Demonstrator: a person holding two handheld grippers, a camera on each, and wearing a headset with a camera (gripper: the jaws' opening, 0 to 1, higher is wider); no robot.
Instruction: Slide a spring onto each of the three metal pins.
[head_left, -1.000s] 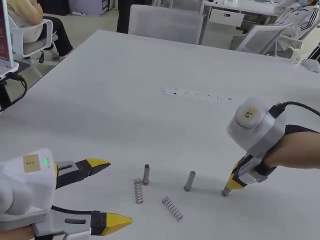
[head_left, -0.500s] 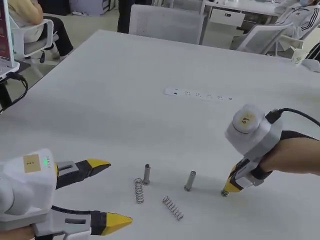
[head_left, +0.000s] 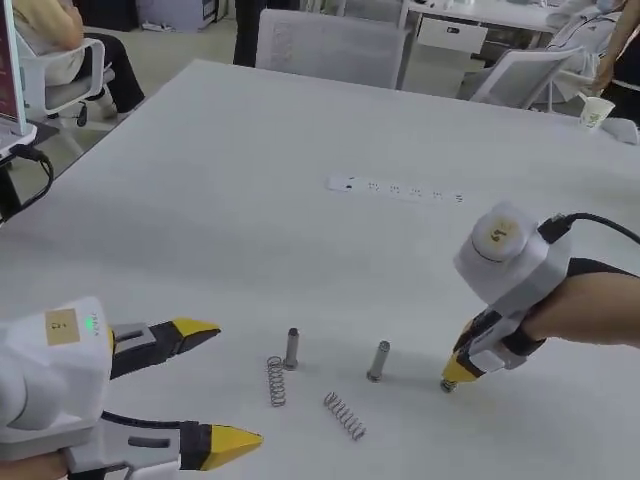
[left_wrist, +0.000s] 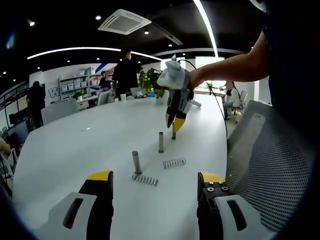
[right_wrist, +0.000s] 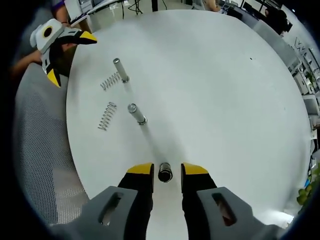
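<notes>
One wide white table (head_left: 300, 130) carries everything, and its smooth top is our first worry: the pins seem to stand free on it, so a sideways nudge could tip one or send it sliding. The left gripper (head_left: 215, 383), at the lower left of the head view, has its jaws spread wide and holds nothing. Swung in carelessly, it could sweep the left pin (head_left: 291, 348) or the first spring (head_left: 276, 381) lying at its foot. The right gripper (head_left: 451, 378), right of centre, straddles the right pin (right_wrist: 165, 172) with its jaws drawn close on either side. We cannot tell whether they pinch it, and lifting off at an angle could drag that pin over. A third spring (left_wrist: 173, 134) seems to sit on it already. The middle pin (head_left: 379, 360) is bare, and the second spring (head_left: 344, 415) lies just below it; squeezed off-centre, it may shoot away. The table's near edge runs close to both loose springs at the left of the right gripper view, with a mesh chair (right_wrist: 45, 165) beyond. The upper frame is open tabletop up to a power strip (head_left: 395, 190).
</notes>
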